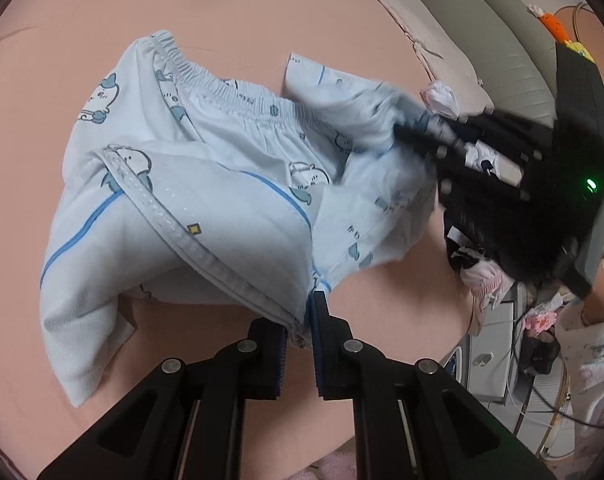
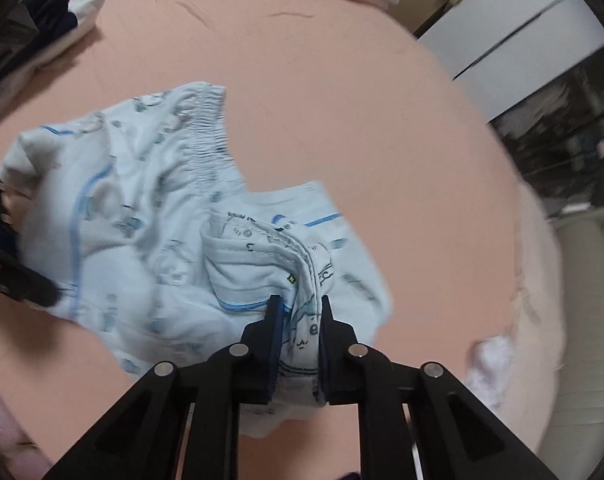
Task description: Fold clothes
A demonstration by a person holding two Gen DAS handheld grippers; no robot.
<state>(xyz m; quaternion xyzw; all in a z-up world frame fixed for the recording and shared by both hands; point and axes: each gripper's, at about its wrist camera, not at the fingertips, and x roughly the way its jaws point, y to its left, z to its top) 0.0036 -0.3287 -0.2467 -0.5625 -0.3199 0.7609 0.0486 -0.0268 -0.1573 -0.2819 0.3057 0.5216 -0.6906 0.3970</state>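
Light blue shorts (image 1: 205,184) with cartoon prints, blue side stripes and an elastic waistband hang partly lifted over the pink bed sheet (image 1: 181,8). My left gripper (image 1: 299,320) is shut on a hem edge of the shorts. My right gripper (image 2: 299,320) is shut on a bunched hem of the same shorts (image 2: 149,216). In the left wrist view the right gripper (image 1: 418,132) grips the far side of the cloth. In the right wrist view the left gripper (image 2: 41,288) shows at the left edge.
A dark blue and white garment pile (image 2: 41,24) lies at the far left of the bed. A small white and pink cloth (image 1: 442,98) lies near the bed edge. A grey-green cushion (image 1: 502,40) and white drawers (image 1: 490,352) stand beyond it.
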